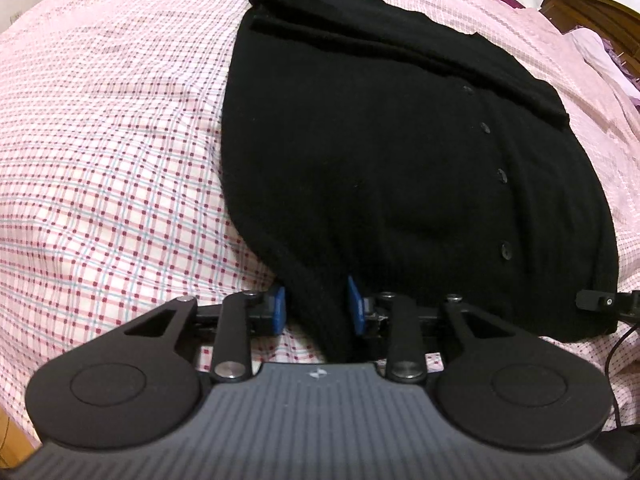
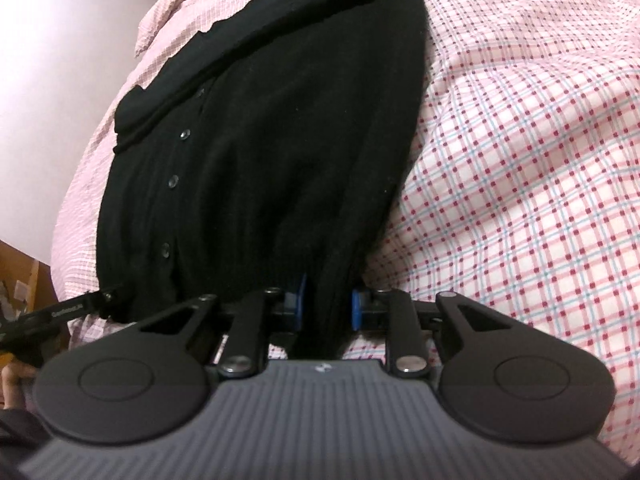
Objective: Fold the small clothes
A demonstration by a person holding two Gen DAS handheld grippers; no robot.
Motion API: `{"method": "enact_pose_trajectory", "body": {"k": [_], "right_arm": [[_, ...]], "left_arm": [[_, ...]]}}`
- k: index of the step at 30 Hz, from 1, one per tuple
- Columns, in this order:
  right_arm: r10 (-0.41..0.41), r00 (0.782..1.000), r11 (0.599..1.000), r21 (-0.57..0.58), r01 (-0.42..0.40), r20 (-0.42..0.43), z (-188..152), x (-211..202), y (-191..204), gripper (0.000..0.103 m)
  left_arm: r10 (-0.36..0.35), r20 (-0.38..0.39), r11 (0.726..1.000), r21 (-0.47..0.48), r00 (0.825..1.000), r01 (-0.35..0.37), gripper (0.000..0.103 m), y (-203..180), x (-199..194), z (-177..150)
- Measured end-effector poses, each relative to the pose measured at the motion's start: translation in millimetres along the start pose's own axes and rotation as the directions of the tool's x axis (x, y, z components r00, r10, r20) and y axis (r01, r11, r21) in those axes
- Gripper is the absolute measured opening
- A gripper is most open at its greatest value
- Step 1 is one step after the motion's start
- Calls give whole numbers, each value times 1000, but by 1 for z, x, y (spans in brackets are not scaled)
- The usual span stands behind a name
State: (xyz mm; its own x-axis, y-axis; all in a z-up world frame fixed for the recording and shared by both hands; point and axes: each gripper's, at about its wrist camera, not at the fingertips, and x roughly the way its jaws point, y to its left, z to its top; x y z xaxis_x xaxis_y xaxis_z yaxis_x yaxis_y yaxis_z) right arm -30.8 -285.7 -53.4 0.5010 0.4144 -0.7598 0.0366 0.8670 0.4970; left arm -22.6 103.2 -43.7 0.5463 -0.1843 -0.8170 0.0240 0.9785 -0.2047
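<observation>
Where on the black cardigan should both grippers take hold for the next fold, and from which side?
Grip the black cardigan at its near hem, coming in low from the near edge of the bed. The left gripper and right gripper already straddle the hem's two corners there; that ribbed edge is bunched thick enough to pinch, and the sleeves lie folded across the body, so lifting it away should probably halve the garment.

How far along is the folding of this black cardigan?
Done: both sleeves look folded in, leaving the black cardigan as a narrow strip on the checked bedsheet, buttons facing up. In hand: the left gripper and right gripper each have a bottom-hem corner between their blue pads. Left: the crosswise fold, hem toward collar.
</observation>
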Motion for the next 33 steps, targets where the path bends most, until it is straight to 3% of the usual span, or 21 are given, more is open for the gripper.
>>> {"method": "enact_pose_trajectory", "body": {"k": [4, 5, 6, 7, 8, 11, 16, 20, 26, 33], "right_arm": [[3, 1000, 1000, -7, -3, -4, -2, 0, -1, 24], [6, 1000, 1000, -11, -6, -2, -2, -2, -2, 23], [9, 1000, 1000, -15, -9, 10, -2, -3, -1, 14], [17, 1000, 1000, -18, -17, 26, -2, -5, 0, 11], [35, 998, 999, -18, -34, 46, -1, -9, 0, 10], [97, 989, 995, -15, -96, 112, 1, -24, -2, 9], [187, 959, 982, -25, -186, 211, 10, -47, 2, 9], [249, 929, 968, -37, -249, 274, 22, -60, 6, 9], [289, 885, 955, -45, -294, 365, 48, -71, 13, 9], [265, 849, 961, -59, -269, 457, 86, -68, 26, 9]], "left_arm": [[-16, 10, 1000, -9, 1000, 16, 35, 8, 1, 1], [-18, 18, 1000, -12, 1000, 18, 33, 10, 0, 0], [-23, 27, 1000, -21, 999, 24, 29, 13, -4, -1], [-32, 36, 999, -33, 999, 33, 17, 15, -6, -2], [-49, 41, 997, -52, 998, 52, 11, 18, -9, -5], [-106, 61, 986, -123, 993, 113, 8, 33, -16, -4], [-195, 146, 962, -167, 970, 218, 7, 43, -37, 4], [-241, 237, 944, -169, 941, 284, 7, 41, -62, 17], [-230, 351, 941, -158, 908, 300, 7, 38, -85, 50], [-168, 436, 951, -163, 884, 262, 7, 31, -86, 101]]}}
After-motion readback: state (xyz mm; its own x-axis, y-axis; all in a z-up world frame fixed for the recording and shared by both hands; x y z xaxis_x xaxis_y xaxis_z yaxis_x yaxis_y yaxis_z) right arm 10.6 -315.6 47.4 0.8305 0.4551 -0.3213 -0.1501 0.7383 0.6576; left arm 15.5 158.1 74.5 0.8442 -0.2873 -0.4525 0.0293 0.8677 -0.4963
